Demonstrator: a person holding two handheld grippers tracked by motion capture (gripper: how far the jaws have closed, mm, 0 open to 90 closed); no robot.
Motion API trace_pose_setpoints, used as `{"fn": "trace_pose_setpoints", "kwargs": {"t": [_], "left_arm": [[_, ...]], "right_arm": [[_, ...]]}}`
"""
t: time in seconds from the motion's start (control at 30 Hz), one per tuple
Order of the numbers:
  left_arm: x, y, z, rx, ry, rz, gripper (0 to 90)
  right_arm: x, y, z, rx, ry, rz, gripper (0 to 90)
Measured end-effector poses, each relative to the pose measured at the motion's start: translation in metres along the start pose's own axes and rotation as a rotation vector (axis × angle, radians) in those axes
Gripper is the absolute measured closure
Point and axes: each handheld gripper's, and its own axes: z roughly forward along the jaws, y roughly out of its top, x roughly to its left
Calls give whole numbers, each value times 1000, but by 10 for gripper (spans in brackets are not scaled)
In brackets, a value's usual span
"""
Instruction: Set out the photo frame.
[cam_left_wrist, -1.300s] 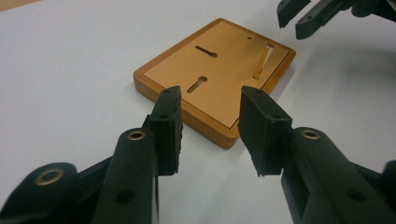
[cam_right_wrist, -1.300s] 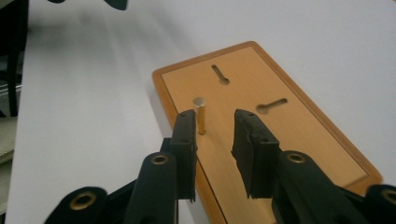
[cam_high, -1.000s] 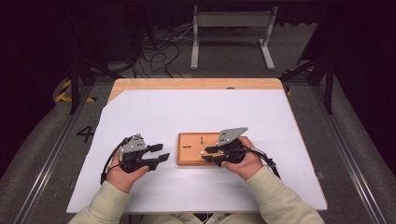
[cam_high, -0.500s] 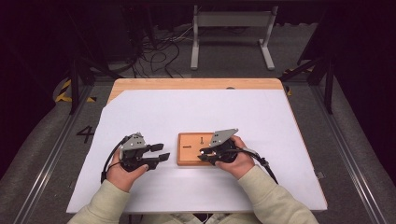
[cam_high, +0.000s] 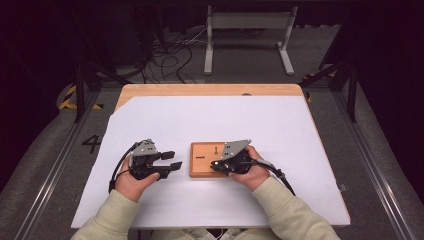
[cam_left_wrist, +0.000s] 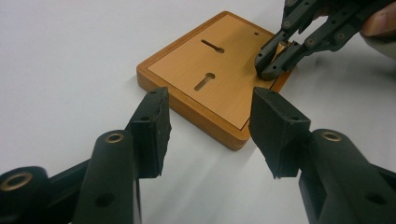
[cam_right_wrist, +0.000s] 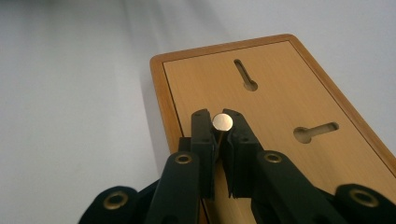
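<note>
right tool: closing, clamps pin | left tool: half-open, empty | board

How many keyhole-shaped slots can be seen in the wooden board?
2. One keyhole slot lies near the far end of the wooden board in the right gripper view; the other slot lies nearer, toward its right edge. The right gripper may hide more.

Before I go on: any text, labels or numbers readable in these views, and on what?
"4": a dark numeral on the grey floor left of the table, in the high view.
No other writing: the wooden board, the white sheet and the gripper jaws carry no readable text.
</note>
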Motion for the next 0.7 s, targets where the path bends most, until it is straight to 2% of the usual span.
{"fn": "trace_pose_setpoints", "kwargs": {"t": [0.17,0.27,0.33,0.5,0.53,0.63,0.7], "left_arm": [[1,3,2,7,3,8,522],[5,3,2,-7,29,-4,512],[6,3,2,-11,25,-18,511],[5,6,2,-15,28,-3,511],[5,7,3,-12,30,9,511],[4,7,6,-3,23,12,511],[5,8,7,6,40,13,502]], "right_arm": [[-1,0,0,0,11,-3,843],[-2,-1,0,-7,19,-8,843],[-3,-1,1,-13,25,-2,843],[-5,-3,1,-21,40,15,845],[-4,-3,1,-17,39,6,845],[-2,-2,1,-9,23,-41,845],[0,-2,0,-7,11,-68,845]]}}
